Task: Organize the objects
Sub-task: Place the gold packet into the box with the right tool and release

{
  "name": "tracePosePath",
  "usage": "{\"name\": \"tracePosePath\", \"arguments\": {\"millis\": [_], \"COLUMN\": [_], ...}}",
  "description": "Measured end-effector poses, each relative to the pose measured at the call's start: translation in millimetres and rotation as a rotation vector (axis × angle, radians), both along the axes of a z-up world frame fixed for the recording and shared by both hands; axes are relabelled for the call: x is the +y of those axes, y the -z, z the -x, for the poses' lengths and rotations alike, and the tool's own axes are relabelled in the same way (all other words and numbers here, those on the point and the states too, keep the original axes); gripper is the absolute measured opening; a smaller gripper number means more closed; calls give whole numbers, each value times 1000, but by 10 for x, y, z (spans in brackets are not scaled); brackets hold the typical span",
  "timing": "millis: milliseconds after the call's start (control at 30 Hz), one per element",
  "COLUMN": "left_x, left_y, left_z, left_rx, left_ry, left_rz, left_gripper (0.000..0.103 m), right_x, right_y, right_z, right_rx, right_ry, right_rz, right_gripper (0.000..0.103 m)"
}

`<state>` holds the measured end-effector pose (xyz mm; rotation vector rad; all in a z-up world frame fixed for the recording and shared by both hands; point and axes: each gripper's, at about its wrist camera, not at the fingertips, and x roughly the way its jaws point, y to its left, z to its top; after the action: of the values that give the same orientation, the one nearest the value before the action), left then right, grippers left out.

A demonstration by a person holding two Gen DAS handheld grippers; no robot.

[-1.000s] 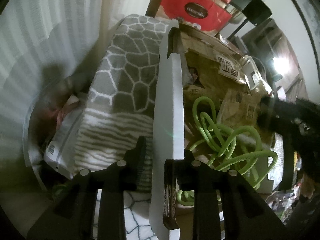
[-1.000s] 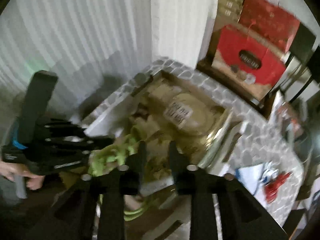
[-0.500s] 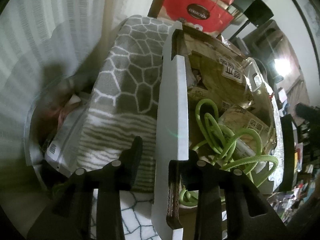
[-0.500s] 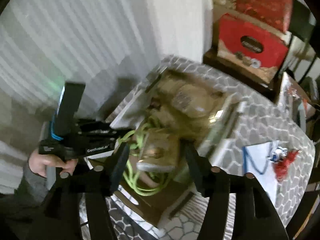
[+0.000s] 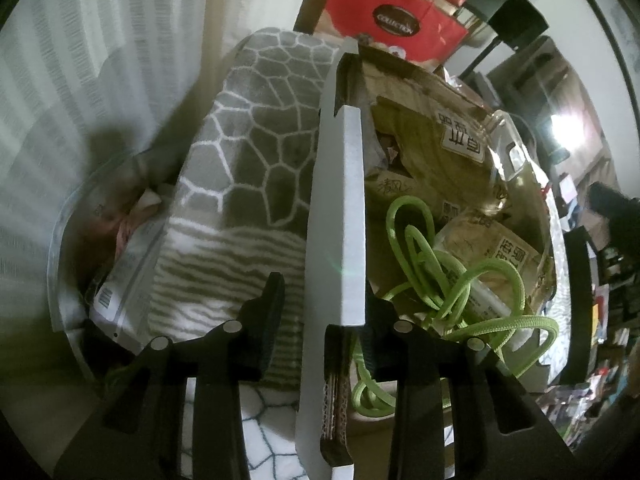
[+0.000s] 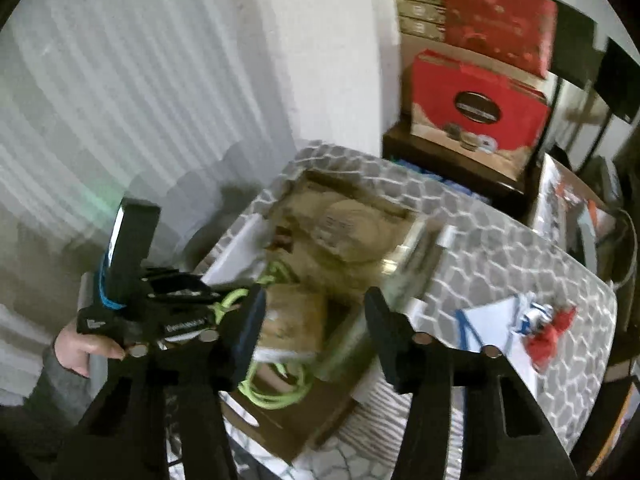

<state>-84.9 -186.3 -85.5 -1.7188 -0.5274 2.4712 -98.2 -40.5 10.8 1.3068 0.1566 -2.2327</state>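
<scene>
An open cardboard box (image 5: 400, 424) sits on a grey patterned cloth (image 5: 260, 128). It holds brown paper packets (image 5: 436, 128) and a tangled green cord (image 5: 472, 288). The box's white side flap (image 5: 340, 208) stands between the fingers of my left gripper (image 5: 324, 320). The left finger (image 5: 272, 312) is a small gap away from the flap, so that gripper is open. My right gripper (image 6: 316, 320) hovers above the box with its jaws closing and nothing between them. Below it lie a brown packet (image 6: 296, 316) and the green cord (image 6: 272, 396).
Red gift boxes (image 6: 476, 100) are stacked on a dark stand behind the table. On the cloth at the right lie a white sheet with a blue cord (image 6: 492, 320) and a red item (image 6: 552, 332). A hand (image 6: 80, 348) holds the left gripper (image 6: 216, 304) by a white corrugated wall.
The right gripper opened over the box, rose and pulled back, then its jaws narrowed again. The left gripper kept still, but its left finger eased off the flap.
</scene>
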Motion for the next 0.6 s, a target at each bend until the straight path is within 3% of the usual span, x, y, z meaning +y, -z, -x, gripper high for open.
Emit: {"name": "tracePosePath", "arguments": {"millis": [67, 300, 467, 567, 600], "left_x": [-3, -12, -18, -20, -13], "left_y": [0, 26, 30, 33, 36], "left_z": [1, 1, 4, 2, -3], "left_rx": [1, -5, -5, -1, -2], "left_ry": [-1, -5, -5, -1, 0], "left_rz": [-2, 3, 4, 16, 17], "left_gripper": [31, 32, 32, 32, 32], "right_x": [-112, -276, -114, 122, 226], "right_y": [149, 633, 424, 189, 125], "right_z": [-2, -55, -92, -60, -45], "right_rx": [-37, -132, -102, -66, -57], "right_ry": [-28, -76, -60, -12, 7], "right_rz": [8, -100, -44, 2, 12], "right_gripper": [28, 18, 23, 40, 42]}}
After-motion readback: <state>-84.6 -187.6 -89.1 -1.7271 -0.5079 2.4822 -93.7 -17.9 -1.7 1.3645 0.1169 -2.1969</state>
